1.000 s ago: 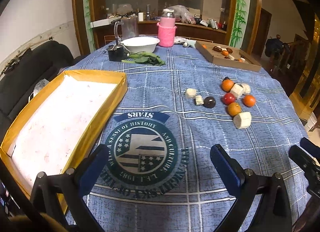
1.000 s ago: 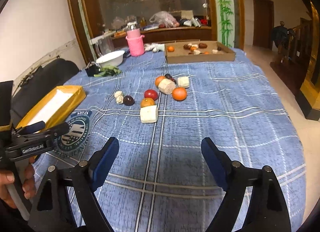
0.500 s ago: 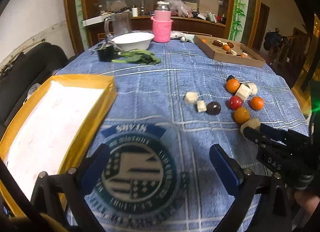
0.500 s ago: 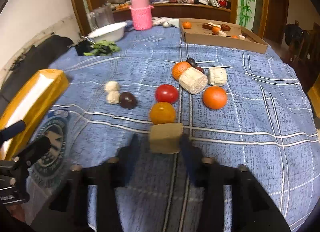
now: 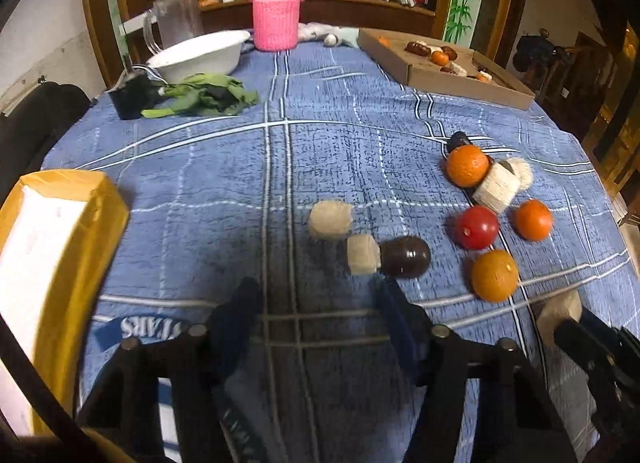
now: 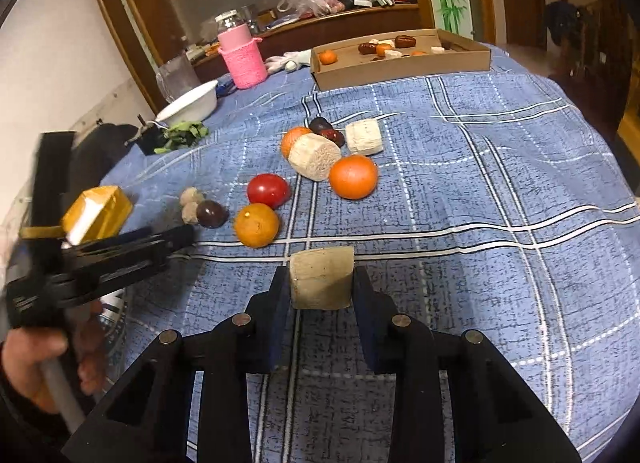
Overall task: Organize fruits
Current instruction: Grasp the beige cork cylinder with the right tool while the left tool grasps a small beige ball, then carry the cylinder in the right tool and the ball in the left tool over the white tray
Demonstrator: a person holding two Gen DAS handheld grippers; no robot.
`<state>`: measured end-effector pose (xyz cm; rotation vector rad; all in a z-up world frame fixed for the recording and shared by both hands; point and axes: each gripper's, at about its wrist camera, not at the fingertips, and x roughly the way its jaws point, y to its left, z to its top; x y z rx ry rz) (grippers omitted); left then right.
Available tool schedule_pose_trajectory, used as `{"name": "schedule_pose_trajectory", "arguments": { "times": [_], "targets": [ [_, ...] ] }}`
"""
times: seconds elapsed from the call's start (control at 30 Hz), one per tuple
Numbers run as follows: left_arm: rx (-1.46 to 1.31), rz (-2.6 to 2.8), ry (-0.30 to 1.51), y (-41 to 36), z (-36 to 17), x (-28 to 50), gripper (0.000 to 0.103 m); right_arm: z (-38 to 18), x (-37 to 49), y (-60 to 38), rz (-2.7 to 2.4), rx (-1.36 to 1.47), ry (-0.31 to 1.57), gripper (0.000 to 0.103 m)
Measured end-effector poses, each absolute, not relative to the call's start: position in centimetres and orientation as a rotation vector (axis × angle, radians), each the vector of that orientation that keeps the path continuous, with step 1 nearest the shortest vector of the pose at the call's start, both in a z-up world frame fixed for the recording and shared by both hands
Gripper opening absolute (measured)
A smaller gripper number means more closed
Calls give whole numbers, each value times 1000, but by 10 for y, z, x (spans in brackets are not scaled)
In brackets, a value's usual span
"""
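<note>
In the right wrist view my right gripper is shut on a beige block that rests on the blue cloth. Just beyond it lie an orange fruit, a red tomato, another orange and a beige cylinder. My left gripper hovers low over the cloth with its jaws closing and nothing between them. A small beige piece and a dark brown fruit lie just ahead of its right finger. The left gripper also shows at the left of the right wrist view.
A yellow-rimmed tray stands at the left. A cardboard box with several fruits sits at the far right. At the back are a white bowl, green leaves, a black object and a pink-sleeved jar.
Both grippers moved forward and down toward the fruit pile. The right gripper shut on the beige block. The left jaws have narrowed from wide open.
</note>
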<state>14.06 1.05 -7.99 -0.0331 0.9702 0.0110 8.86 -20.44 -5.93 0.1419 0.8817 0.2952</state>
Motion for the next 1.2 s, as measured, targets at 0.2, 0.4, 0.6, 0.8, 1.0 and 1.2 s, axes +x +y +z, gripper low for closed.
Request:
{"name": "schedule_pose_trajectory", "arguments": {
  "times": [0.2, 0.4, 0.6, 0.8, 1.0, 1.2],
  "targets": [
    [-12, 25, 951, 0, -80, 155, 48, -61, 87, -205, 339, 173, 880, 30],
    [-7, 15, 929, -6, -81, 164, 27, -59, 85, -205, 368, 202, 877, 30],
    [-31, -27, 908, 1, -81, 163, 16, -57, 84, -204, 376, 208, 870, 30],
    [-55, -19, 900, 2, -80, 167, 21, -56, 83, -203, 385, 213, 867, 30],
    [-30, -12, 891, -7, -76, 177, 36, -58, 84, -202, 394, 213, 869, 30],
    [-19, 19, 876, -10, -80, 189, 48, -57, 84, -201, 404, 213, 864, 30]
  ]
}}
